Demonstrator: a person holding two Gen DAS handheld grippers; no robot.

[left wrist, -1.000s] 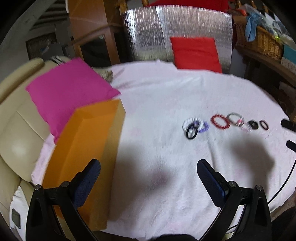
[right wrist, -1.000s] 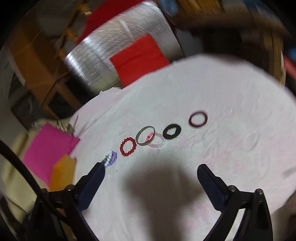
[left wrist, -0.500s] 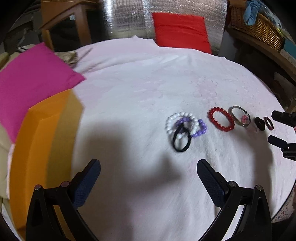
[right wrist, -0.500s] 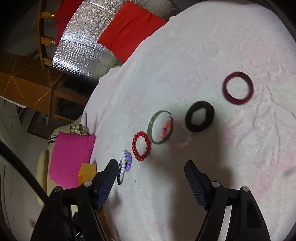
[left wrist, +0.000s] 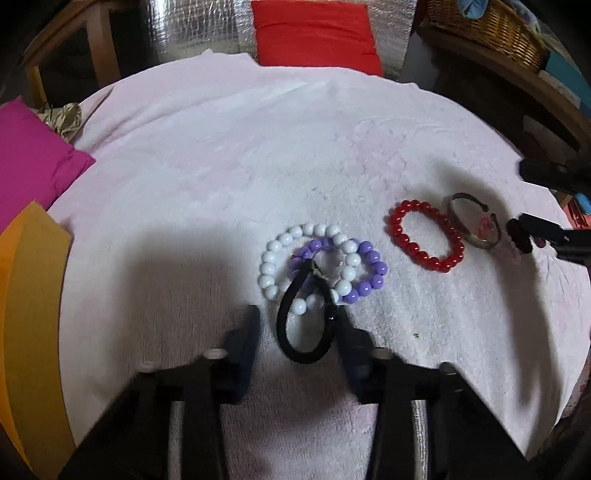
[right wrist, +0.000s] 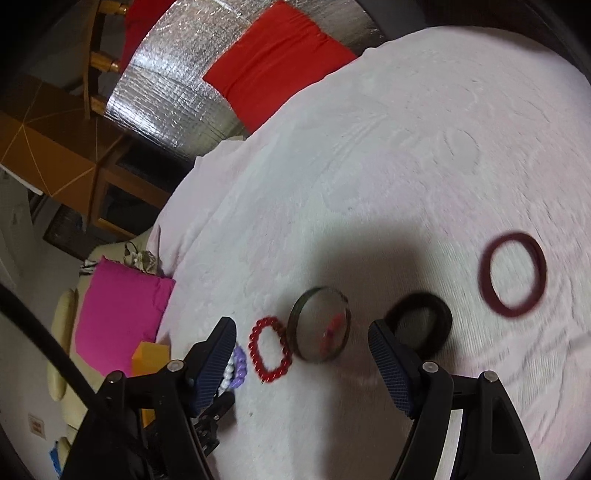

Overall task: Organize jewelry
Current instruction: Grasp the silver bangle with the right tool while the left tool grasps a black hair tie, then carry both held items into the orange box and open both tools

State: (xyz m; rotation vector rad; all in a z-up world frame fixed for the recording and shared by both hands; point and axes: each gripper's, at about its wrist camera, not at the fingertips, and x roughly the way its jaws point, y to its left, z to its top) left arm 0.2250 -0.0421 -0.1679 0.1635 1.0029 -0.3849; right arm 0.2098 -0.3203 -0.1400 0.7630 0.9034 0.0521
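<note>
A row of jewelry lies on the white cloth. In the left wrist view my left gripper (left wrist: pixel 299 332) is open low over the cloth, its fingers either side of a black hair tie (left wrist: pixel 306 325) that overlaps a white bead bracelet (left wrist: pixel 273 269) and a purple bead bracelet (left wrist: pixel 369 273). A red bead bracelet (left wrist: pixel 424 236) and a metal bangle (left wrist: pixel 472 218) lie to the right. In the right wrist view my right gripper (right wrist: pixel 303 347) is open above the metal bangle (right wrist: pixel 319 325), with the red bead bracelet (right wrist: pixel 269 350), a black scrunchie (right wrist: pixel 421 325) and a maroon ring (right wrist: pixel 513 275) alongside.
An orange box (left wrist: pixel 29 314) stands at the table's left edge beside a magenta cushion (left wrist: pixel 33 162). A red cushion (left wrist: pixel 314 33) on a silver-covered chair is behind the table. A wicker basket (left wrist: pixel 487 26) sits on a shelf at the back right.
Both grippers have come down closer to the cloth. The left one moved right to the black hair tie and narrowed. The right one moved over the metal bangle.
</note>
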